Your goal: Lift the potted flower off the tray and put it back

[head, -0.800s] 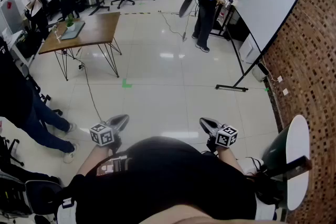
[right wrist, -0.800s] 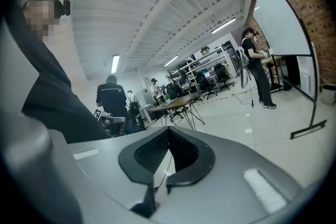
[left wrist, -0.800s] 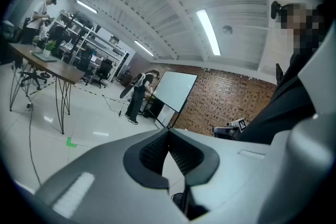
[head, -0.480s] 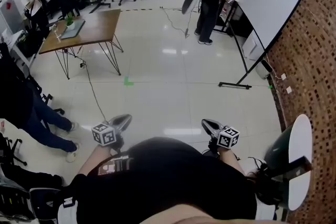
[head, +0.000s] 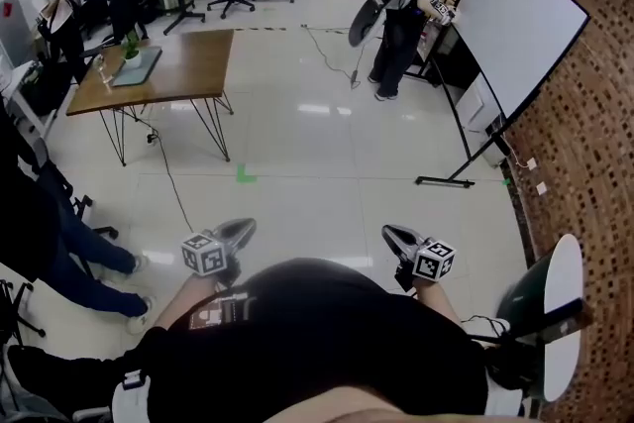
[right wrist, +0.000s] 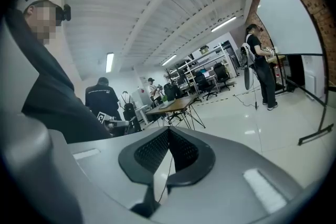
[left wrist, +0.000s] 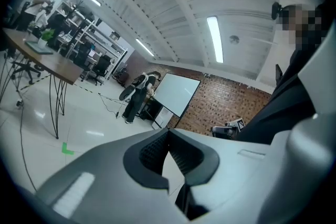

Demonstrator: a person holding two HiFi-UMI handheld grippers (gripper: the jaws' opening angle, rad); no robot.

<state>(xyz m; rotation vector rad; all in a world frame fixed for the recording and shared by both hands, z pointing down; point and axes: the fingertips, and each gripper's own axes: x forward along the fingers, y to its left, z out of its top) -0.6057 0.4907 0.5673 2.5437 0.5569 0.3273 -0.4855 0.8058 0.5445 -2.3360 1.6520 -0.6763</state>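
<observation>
**Both jaws shut and empty, flower waiting across the room**

I'm standing well back from the job, holding the left gripper (head: 239,230) and the right gripper (head: 395,236) out in front of my waist, both pointing a touch below level. The left jaws are sitting closed tip to tip with nothing between them, and the right jaws are doing exactly the same. So I'm carrying nothing.

The flower (head: 130,45) is sitting on the tray (head: 145,63), and the tray is lying on the wooden surface (head: 188,62), well away to my front left. From here it's looking too small for me to tell how its pot (head: 130,56) is shaped.

So the step in hand, as I'm reading it, is the approach, and I'm thinking about doing it cleanly. A cable (head: 170,175) is trailing from under the surface across the floor (head: 317,163) toward me, so I'm planning on stepping well clear of it. A person (head: 69,248) is standing near on my left, and I'm giving them room. I'm meaning to open one pair of jaws before arriving, not over the greenery. I'm aiming to come in level and low at the pot wall. I'm also squaring up to the tray, so the lift goes straight up and the pot comes down on the same spot.
</observation>
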